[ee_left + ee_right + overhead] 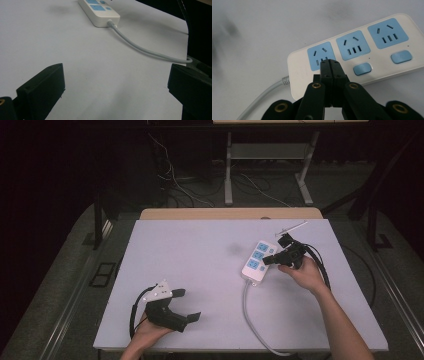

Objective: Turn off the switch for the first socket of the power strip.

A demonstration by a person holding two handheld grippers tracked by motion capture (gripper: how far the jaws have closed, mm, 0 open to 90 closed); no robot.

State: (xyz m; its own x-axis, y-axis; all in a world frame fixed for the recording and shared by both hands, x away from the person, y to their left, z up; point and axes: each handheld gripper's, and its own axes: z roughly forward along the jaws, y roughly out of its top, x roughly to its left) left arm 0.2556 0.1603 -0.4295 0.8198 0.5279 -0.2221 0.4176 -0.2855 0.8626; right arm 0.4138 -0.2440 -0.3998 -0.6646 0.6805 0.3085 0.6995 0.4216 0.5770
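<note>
Bench point(200, 270), white top, carries everything; power strip point(256, 260) lies flat right of centre, angled, socket face up so the buttons can be reached from above. Its grey cord point(252, 320) runs off the near end toward the bench's front edge, slack, so the strip likely won't be dragged. Right tongs point(331, 63) pressed together, nothing between them, tips over the nearest socket point(321, 55) end of the strip; closed tips make one narrow poker, probably for pressing a switch button point(362, 69) rather than grabbing. Whether they touch the strip can't be told. Left tongs point(186, 304) spread wide, empty, parked near the front left, well apart from the strip, out of the way.

Strip look: white body, rounded corners, three light-blue socket panels in a row, light-blue buttons beside the two farther panels, small dots near the buttons.
</note>
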